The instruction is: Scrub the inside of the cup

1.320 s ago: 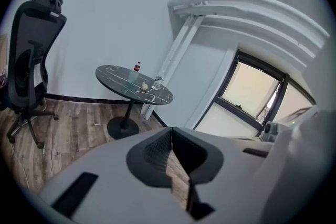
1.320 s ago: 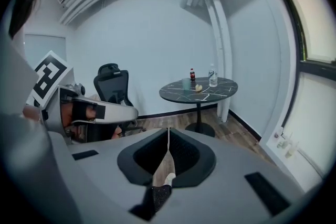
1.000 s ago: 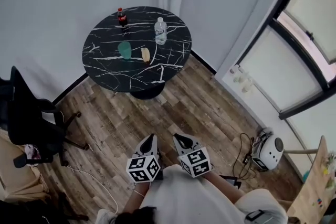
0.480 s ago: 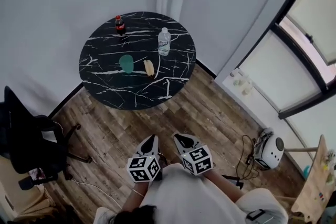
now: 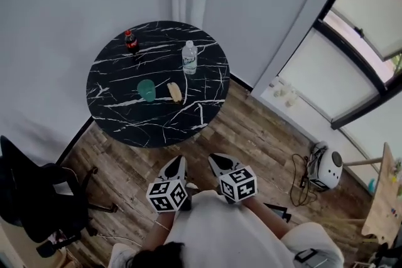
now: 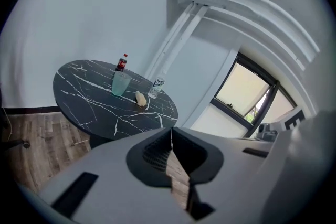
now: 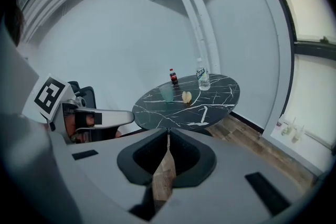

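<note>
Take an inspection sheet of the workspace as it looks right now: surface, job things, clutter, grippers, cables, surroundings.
Surface: round black marble table, white veins, no spill seen.
Job's things: green cup upright near the middle; yellowish pad lying beside it, apart.
Clutter: cola bottle and water bottle, both upright toward the far edge.
Grippers: left gripper and right gripper shut, empty, short of the table.
Cables: cable on the floor by the white round device.
Surroundings: wood floor; office chair at left; window at right.
</note>
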### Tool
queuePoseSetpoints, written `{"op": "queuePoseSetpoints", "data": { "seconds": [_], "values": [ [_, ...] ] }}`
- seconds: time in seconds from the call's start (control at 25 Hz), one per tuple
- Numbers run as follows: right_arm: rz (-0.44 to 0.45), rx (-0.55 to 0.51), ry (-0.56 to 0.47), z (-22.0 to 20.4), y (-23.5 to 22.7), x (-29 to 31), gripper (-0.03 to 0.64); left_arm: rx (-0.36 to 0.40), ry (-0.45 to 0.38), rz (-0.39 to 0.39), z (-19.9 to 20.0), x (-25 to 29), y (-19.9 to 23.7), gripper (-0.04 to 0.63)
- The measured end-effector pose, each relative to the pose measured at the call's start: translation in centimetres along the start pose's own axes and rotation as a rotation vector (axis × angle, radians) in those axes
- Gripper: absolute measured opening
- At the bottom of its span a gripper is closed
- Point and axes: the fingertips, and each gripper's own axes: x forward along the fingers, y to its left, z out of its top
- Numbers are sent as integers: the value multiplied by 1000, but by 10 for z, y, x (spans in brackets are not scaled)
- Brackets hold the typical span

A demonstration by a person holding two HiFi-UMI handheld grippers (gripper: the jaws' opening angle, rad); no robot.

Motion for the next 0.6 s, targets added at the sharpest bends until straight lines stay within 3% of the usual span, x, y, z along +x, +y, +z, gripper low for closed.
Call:
{"op": "queuePoseSetpoints", "data": {
  "seconds": [0.24,0.4,0.6],
  "values": [
    [-32,143,-32,10,-15,15,37,60,3,-22,20,13,10,12],
    [-33,233,-34,11,-22,25,37,2,-25,-90,26,13,14,12],
    [-16,224,-17,21,-19,46,37,-18,-40,-33,38,13,36,12]
  ]
}}
